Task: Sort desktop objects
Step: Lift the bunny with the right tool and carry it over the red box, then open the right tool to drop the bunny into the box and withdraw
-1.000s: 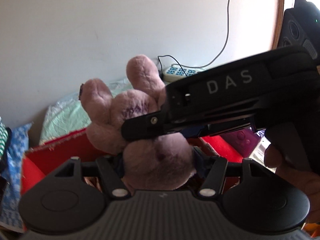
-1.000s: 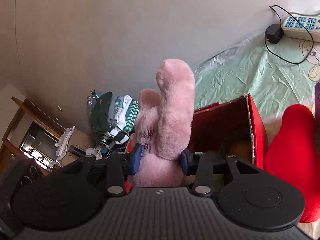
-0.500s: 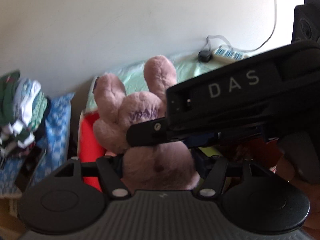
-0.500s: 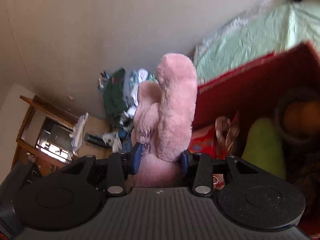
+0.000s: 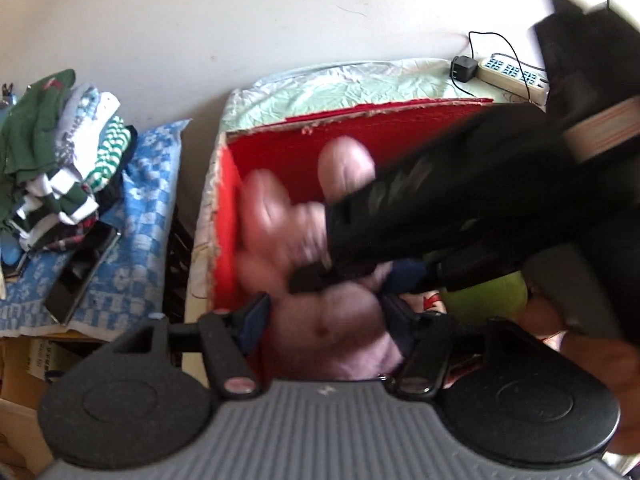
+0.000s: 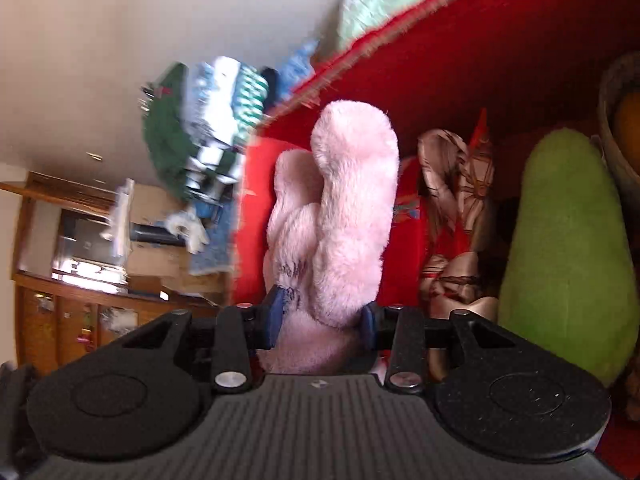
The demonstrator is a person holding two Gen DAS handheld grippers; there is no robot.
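Note:
Both grippers hold one pink plush toy (image 5: 332, 328), seen also in the right wrist view (image 6: 344, 220). My left gripper (image 5: 326, 320) is shut on its body. My right gripper (image 6: 320, 316) is shut on it lower down, near its ears; its black body (image 5: 460, 208) crosses the left wrist view over the toy. The toy hangs inside the open red box (image 5: 400, 132), whose red wall also shows in the right wrist view (image 6: 460, 60).
Inside the box lie a green plush pear (image 6: 568, 256), a beige patterned cloth (image 6: 456, 216) and a basket with something orange (image 6: 624, 128). A pile of clothes (image 5: 60, 140) lies left of the box. A power strip (image 5: 512, 72) sits behind it.
Both grippers have tipped downward and carried the pink toy from above the box rim down into the red box. The grips have not changed.

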